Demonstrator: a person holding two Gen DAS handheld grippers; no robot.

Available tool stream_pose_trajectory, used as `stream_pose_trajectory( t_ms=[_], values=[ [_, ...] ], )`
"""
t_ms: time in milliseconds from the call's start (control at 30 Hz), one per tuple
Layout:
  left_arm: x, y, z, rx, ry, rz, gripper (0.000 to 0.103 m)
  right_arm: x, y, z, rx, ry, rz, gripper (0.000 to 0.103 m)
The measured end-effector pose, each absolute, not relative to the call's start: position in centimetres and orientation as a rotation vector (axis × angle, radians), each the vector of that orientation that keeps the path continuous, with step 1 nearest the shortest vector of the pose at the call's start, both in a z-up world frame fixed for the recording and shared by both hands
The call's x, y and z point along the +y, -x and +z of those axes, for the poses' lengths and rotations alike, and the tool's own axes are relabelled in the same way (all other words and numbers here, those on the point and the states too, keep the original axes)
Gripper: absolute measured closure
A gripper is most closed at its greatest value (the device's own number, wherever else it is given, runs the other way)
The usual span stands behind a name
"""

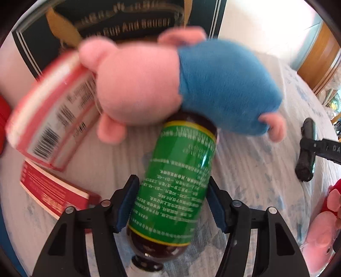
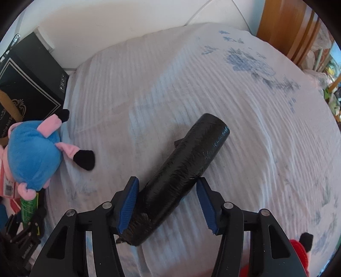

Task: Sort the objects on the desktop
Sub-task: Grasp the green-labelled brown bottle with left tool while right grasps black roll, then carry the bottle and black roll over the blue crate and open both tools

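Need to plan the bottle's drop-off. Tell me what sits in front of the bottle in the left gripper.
The plush pig lies directly across the green-labelled bottle's far end, touching it. The red box sits left; behind both stands the dark gift box.

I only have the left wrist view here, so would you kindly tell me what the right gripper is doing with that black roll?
Observer: The right gripper straddles the black plastic-wrapped cylindrical roll; its jaws look open, with a gap on the right side.
Operator: Is anything beyond the roll?
Observer: Only bare white ribbed tablecloth with faded blue print.
Operator: Does the blue-and-pink plush pig have feet?
Observer: Yes, black-tipped ones, hidden from you.
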State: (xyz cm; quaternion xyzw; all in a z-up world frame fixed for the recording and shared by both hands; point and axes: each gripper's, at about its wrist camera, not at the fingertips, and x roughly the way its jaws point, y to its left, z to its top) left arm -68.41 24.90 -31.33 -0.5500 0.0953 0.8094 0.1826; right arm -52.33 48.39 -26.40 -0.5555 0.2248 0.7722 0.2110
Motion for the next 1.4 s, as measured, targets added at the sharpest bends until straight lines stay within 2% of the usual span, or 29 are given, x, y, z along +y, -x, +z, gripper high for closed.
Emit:
stream_pose_trajectory(
  t_ms=[133,200,267,633,833,1100,1400],
  values=[
    [24.7,67.7,-30.8,0.268,1.535,2.299,0.047,48.4,52.3,-26.8,0.632,1.564,2.151,0.051],
    [24.2,67.2,-30.4,0.246,1.54,2.295,0.048,48.0,51.9,-26.7,0.618,1.578,2.165,0.061],
    [23.5,66.4,-29.4,0.226,1.518,2.319,0.048,47.5,51.2,-26.3,0.594,1.584,2.188,0.066],
    [18.6,60.1,-23.4,0.181,1.403,2.45,0.048,45.0,47.3,-25.7,0.602,1.605,2.286,0.068],
    [17.9,56.6,-20.8,0.151,1.31,2.548,0.048,41.3,43.8,-20.1,0.594,1.46,2.499,0.069],
    [13.4,48.7,-13.4,0.136,1.15,2.679,0.048,33.1,38.0,-11.1,0.568,1.307,2.778,0.069],
    [4.6,40.5,-3.7,0.088,0.884,2.889,0.048,21.3,33.6,-0.5,0.37,1.091,3.094,0.069]
  ],
)
